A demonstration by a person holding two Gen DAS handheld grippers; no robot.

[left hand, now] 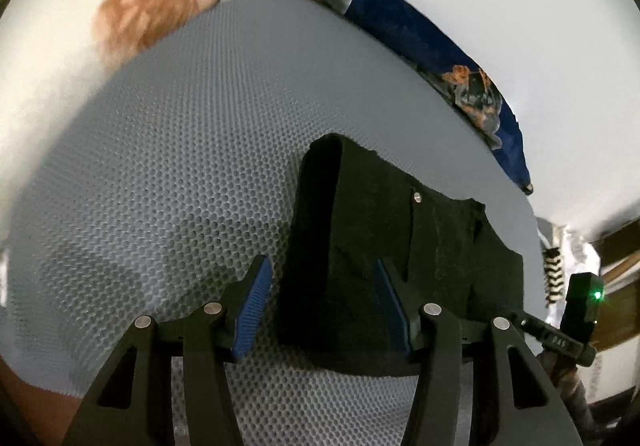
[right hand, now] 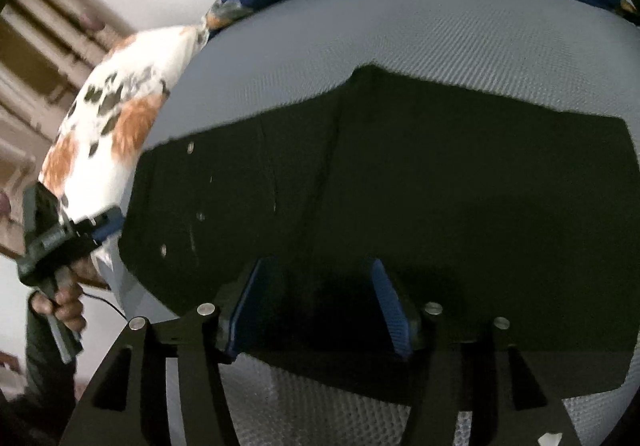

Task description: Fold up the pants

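Observation:
Black pants (right hand: 380,185) lie spread on a grey mesh mattress (left hand: 160,165), with metal buttons showing near the waist. In the left wrist view the pants (left hand: 420,238) have one edge standing up in a fold. My left gripper (left hand: 322,278) is open, its blue pads either side of the near edge of the pants. My right gripper (right hand: 320,282) is open over the near edge of the pants. The left gripper (right hand: 100,226) also shows at the left in the right wrist view, held by a hand.
A white and orange patterned pillow (left hand: 152,5) and a blue floral blanket (left hand: 420,29) lie along the far side of the mattress. The right gripper's body with a green light (left hand: 580,298) shows at the right. Wooden furniture (right hand: 48,45) stands beyond the bed.

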